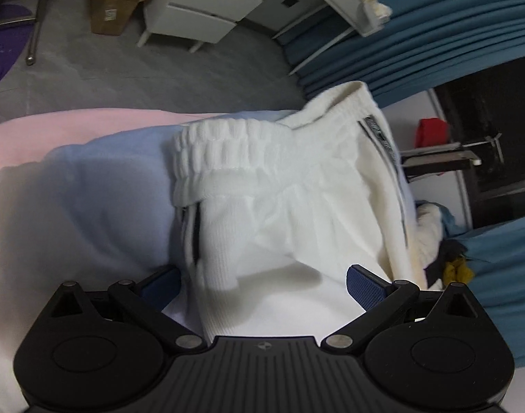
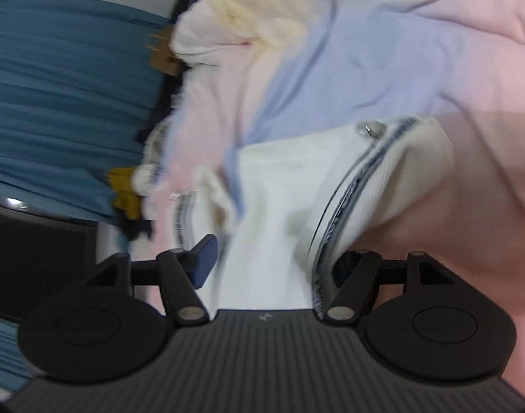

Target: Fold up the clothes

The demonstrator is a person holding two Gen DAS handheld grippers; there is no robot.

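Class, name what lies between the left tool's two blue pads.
White ribbed fabric of the white elastic-waist trousers fills the gap between the left tool's pads, seen in the left wrist view.

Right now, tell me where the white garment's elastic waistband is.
In the left wrist view the waistband sits centre frame, bunched atop the white garment on the pastel sheet, beyond the left gripper.

Both wrist views close above white trousers (image 1: 279,206)

Soft indoor light, fisheye-bent edges, motion-blurred right view.
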